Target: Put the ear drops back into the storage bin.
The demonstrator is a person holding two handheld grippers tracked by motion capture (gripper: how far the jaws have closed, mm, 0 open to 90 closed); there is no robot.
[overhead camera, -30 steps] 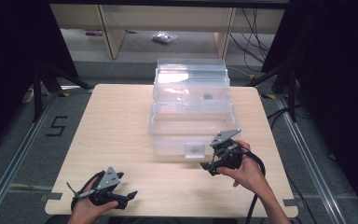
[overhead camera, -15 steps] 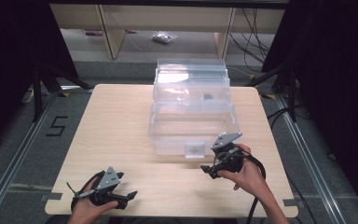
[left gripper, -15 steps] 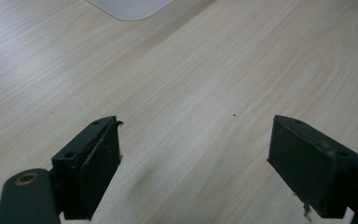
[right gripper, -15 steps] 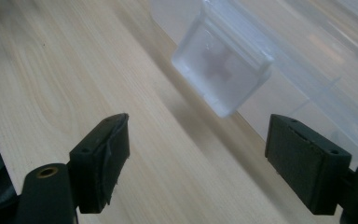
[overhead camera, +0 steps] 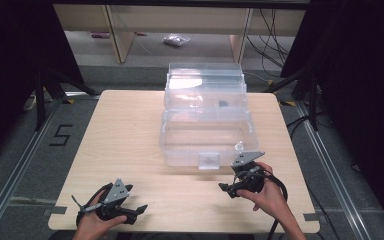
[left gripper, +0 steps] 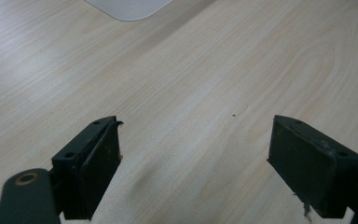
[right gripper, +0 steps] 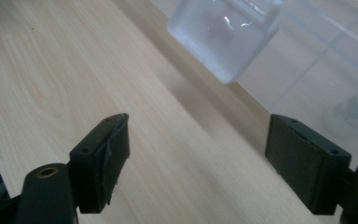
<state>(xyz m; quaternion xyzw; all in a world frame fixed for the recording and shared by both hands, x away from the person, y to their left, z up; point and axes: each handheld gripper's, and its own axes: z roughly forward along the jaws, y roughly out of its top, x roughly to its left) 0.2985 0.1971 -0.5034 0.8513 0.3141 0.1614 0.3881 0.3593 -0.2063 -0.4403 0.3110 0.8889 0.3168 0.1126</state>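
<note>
1 clear plastic storage box (overhead camera: 207,127) sits at the middle of the table (overhead camera: 125,135), toward its far edge, with its lid raised behind it and a frosted latch tab (overhead camera: 209,161) hanging at the centre of its near wall. That tab looks like the thing being approached: in the right gripper view the latch tab (right gripper: 223,35) lies ahead of the jaws and slightly left of their centre line, still apart from them. A small clear piece (overhead camera: 239,146) rests inside the box near its right front corner, and a dark bit (overhead camera: 223,104) lies farther back. Judging by this, the work is at an early stage: nothing is gripped, and closing or latching the box is not yet done.

The right gripper (overhead camera: 228,189) stands wide open, just in front of the box's near right corner, holding nothing and touching nothing. The left gripper (overhead camera: 139,210) lies low at the table's near left edge, well apart from the box, its jaws also spread wide over bare wood and empty.
</note>
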